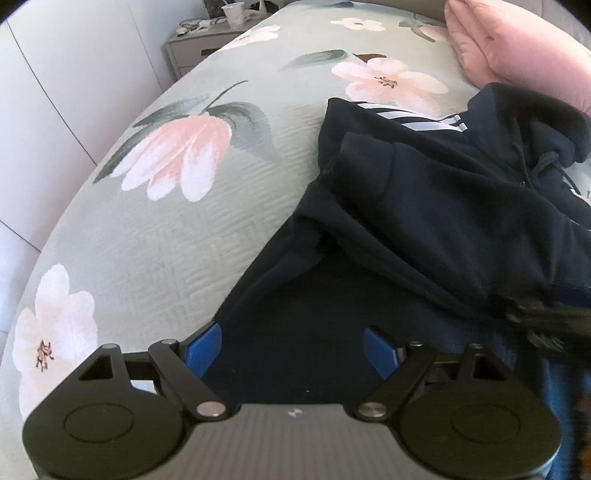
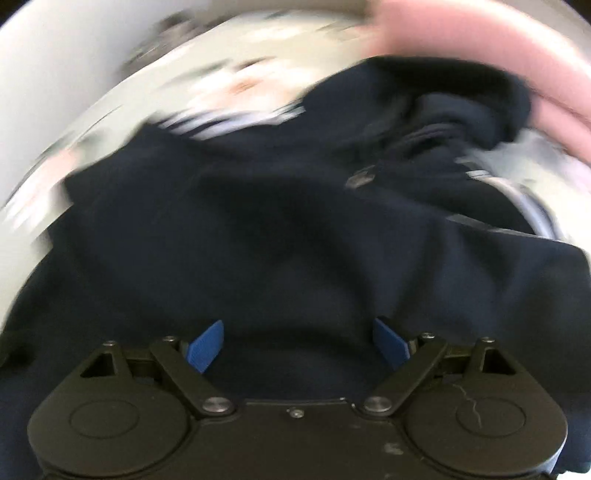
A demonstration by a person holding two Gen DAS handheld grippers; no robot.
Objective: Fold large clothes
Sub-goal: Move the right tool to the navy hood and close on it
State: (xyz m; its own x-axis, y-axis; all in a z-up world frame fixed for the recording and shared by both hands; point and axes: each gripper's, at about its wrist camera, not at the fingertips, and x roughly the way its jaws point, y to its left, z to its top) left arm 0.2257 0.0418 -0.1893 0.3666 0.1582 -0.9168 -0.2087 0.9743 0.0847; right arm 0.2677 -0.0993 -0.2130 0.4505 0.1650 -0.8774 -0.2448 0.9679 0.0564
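Left wrist view: left gripper points down at the near hem of a navy hoodie, jaws spread wide, blue pads on either side of dark cloth; whether the pads touch the fabric cannot be told. The hoodie lies crumpled on a pale green floral bedspread, occupying the right half of the view, with white sleeve stripes at its far edge and a drawstring at the hood on the right. A pink quilted bundle sits beyond the hoodie at far right, touching its hood. A grey nightstand stands at the far left past the bed, with a white cup on top. A blurred dark object enters at the right edge over the hoodie; identity unclear. Right wrist view: heavy motion blur. Right gripper is over the navy hoodie, jaws fully spread, nothing pinched between the blue pads. The hoodie fills the middle and near field; bedspread at far left, pink bundle at far right.
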